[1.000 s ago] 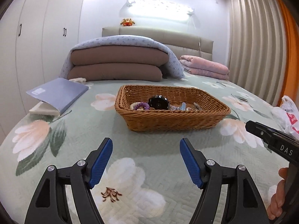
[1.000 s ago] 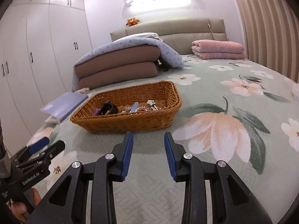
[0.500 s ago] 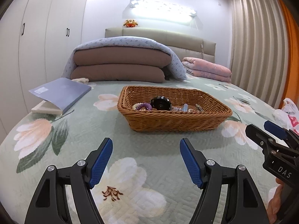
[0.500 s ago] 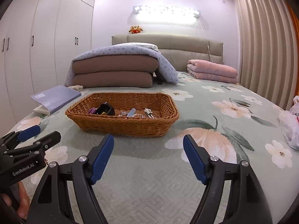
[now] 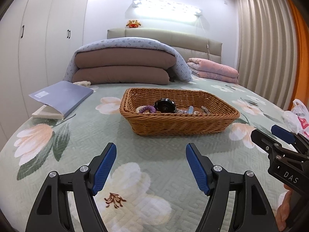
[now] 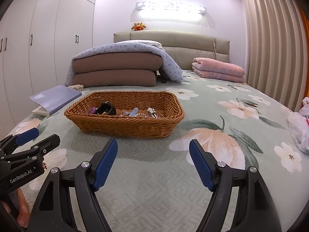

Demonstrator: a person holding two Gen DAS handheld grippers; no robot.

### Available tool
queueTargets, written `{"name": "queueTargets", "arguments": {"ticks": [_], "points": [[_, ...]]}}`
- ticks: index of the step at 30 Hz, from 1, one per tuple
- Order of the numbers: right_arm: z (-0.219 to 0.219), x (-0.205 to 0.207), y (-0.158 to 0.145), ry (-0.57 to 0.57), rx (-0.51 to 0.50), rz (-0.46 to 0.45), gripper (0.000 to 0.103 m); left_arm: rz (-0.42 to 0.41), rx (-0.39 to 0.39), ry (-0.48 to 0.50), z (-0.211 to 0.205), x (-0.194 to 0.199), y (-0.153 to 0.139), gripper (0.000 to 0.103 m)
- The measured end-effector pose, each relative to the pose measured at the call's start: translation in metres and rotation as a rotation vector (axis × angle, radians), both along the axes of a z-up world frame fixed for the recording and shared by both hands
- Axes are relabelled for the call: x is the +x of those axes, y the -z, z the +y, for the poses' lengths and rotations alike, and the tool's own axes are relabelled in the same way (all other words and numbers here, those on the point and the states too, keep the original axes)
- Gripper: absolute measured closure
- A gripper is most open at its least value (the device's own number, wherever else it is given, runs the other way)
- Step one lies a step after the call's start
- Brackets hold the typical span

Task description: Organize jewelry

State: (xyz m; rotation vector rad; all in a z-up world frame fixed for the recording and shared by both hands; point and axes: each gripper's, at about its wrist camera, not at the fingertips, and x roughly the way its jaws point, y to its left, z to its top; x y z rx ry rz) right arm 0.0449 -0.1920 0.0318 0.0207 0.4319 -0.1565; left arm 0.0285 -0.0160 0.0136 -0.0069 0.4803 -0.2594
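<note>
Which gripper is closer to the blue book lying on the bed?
Left. The left gripper hovers open on the blue book's side, short of the basket. The right gripper is farther off, toward the plastic bag.

White wardrobe doors (image 5: 48,38) at left; beige pleated curtain (image 5: 260,44) at right; padded beige headboard (image 5: 166,36) centre; bright strip wall light (image 5: 166,9) above; floral green bedspread (image 5: 77,135) below.

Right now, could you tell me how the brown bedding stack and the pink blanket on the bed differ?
The brown stack is bulkier and taller; the pink blanket is a lower fold. The brown stack has a blue quilt draped over it; the pink blanket lies uncovered. The stack sits left, the blanket right. Both lie folded near the headboard.
</note>
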Motion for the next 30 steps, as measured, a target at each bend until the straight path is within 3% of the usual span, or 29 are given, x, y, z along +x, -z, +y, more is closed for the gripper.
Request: {"name": "queueTargets", "arguments": {"ticks": [30], "points": [[-0.0056,-0.0017,0.0005,0.006,0.022,0.004,0.023,-0.01,0.019,0.005,-0.003,-0.0029,-0.0005,0.027]]}}
